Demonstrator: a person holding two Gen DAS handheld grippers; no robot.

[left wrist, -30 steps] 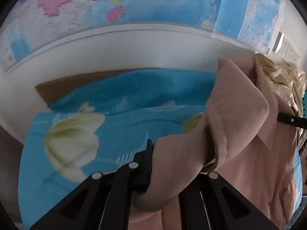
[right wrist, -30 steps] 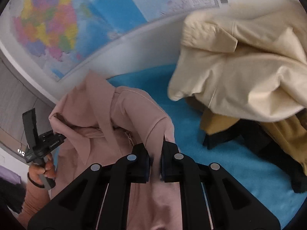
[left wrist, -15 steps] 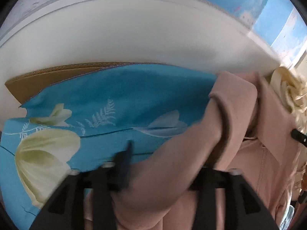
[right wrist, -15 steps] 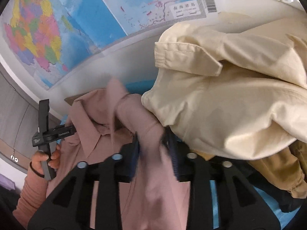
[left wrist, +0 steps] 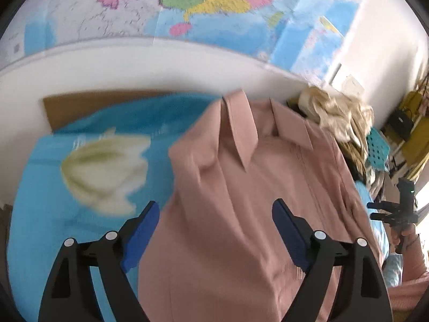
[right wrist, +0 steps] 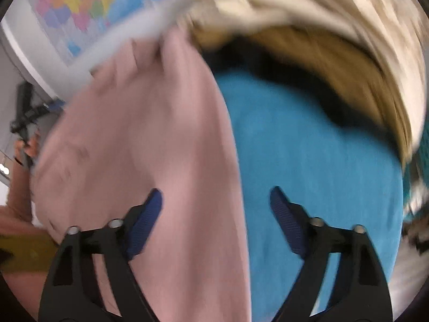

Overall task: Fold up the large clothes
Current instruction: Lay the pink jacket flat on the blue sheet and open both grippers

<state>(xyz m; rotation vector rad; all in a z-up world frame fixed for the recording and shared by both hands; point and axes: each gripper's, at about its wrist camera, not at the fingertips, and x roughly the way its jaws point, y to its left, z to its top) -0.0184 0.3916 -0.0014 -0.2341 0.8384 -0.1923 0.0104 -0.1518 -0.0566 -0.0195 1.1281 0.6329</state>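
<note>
Dusty-pink cloth, the one shirt [left wrist: 241, 201], lay collar-away on the blue sheet [left wrist: 48, 214] under the left gripper [left wrist: 215, 225] and beneath the right gripper [right wrist: 215, 212]'s left finger. Both stood wide, holding nothing. Smoothing flat before regrasping seemed wise. One heap of other clothes [right wrist: 321, 40] lay beyond; two grippers.

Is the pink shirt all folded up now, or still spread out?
Spread out. The pink shirt lies long and flat on the blue cloth, collar showing, with no neat folds, and both claws are open.
</note>
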